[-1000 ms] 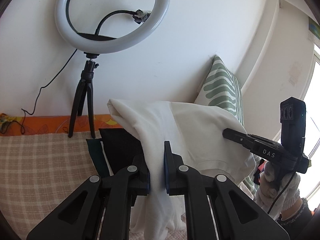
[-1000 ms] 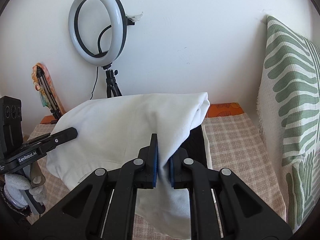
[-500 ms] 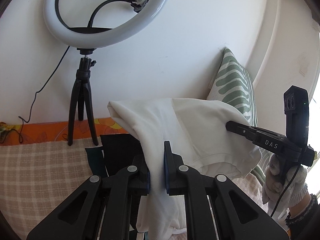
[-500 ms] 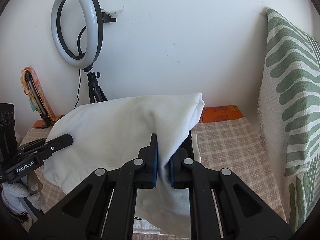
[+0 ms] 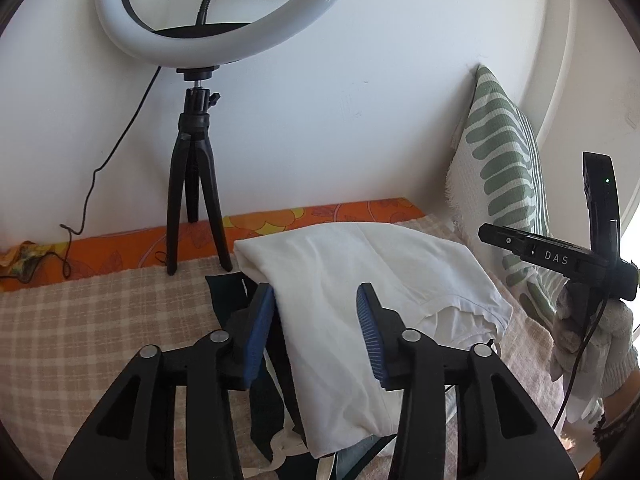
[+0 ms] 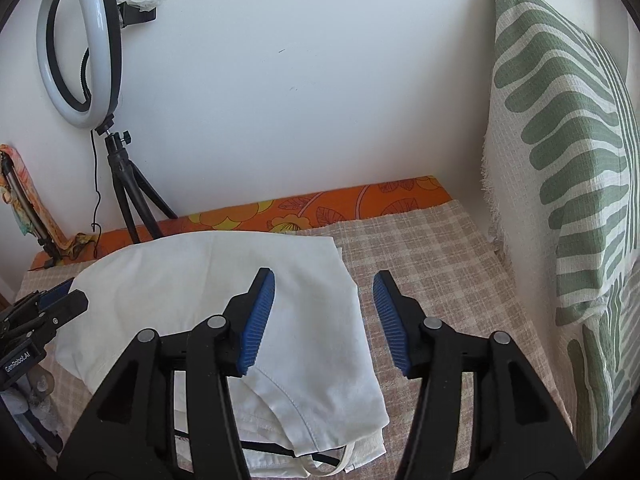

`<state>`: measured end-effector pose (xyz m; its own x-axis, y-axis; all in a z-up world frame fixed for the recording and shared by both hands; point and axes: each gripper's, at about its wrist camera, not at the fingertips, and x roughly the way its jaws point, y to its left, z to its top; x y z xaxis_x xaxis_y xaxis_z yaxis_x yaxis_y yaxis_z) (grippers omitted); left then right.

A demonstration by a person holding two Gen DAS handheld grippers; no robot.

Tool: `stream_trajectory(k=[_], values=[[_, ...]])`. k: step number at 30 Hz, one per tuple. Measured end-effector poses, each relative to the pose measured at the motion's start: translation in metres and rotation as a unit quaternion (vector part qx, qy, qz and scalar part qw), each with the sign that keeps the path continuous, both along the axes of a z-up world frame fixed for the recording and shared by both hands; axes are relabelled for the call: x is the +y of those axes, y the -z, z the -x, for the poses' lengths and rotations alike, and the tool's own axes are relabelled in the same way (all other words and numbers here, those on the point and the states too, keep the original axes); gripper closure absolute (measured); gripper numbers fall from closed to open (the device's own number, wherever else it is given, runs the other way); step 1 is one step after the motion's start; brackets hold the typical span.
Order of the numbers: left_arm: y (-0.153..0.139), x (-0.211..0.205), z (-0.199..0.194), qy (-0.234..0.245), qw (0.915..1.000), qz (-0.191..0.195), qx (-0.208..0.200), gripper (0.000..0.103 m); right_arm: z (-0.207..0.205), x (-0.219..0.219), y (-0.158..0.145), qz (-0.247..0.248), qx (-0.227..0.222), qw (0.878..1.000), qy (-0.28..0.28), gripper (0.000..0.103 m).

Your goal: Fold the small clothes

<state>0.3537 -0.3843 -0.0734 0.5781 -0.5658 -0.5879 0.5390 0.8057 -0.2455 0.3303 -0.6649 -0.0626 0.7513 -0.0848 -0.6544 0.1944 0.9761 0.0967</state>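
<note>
Left claw (image 5: 316, 328) gapes open over the folded white shirt (image 5: 360, 280), which lies below it atop dark clothes (image 5: 228, 296); a second ago it pinched the lifted cloth. Right claw (image 6: 324, 320) is open too, shirt (image 6: 208, 292) under its left finger. This fold looks finished; others likely remain.

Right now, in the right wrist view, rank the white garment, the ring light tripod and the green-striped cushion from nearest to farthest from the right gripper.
1. The white garment: lies under the open right gripper, mostly to its left.
2. The green-striped cushion: stands upright along the right edge.
3. The ring light tripod: far back left, against the wall.
</note>
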Motion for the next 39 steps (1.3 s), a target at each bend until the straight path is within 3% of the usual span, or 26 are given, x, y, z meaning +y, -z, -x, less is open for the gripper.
stream_trajectory(k=[1, 6, 21, 28, 33, 39], values=[[-0.002, 0.002, 0.003, -0.006, 0.9999, -0.002, -0.008, 0.033, 0.002, 0.0, -0.002, 0.0, -0.004, 1.0, 0.004, 0.033], [-0.009, 0.002, 0.014, -0.002, 0.9998, -0.008, -0.018, 0.025, 0.009, 0.005, -0.009, 0.003, -0.007, 1.0, 0.01, 0.024], [-0.041, 0.02, 0.058, -0.012, 0.9985, -0.02, -0.049, 0.021, 0.058, 0.043, -0.051, 0.026, -0.046, 0.998, 0.022, 0.0], [-0.055, 0.041, 0.083, -0.006, 0.9978, -0.012, -0.064, 0.021, 0.085, 0.068, -0.069, 0.031, -0.062, 0.997, 0.032, 0.0], [-0.062, 0.061, 0.104, 0.002, 0.9962, -0.027, -0.083, 0.02, 0.106, 0.093, -0.078, 0.039, -0.07, 0.996, 0.038, 0.0], [-0.07, 0.095, 0.13, -0.006, 0.9937, -0.038, -0.106, 0.013, 0.132, 0.128, -0.081, 0.038, -0.079, 0.995, 0.04, 0.0]])
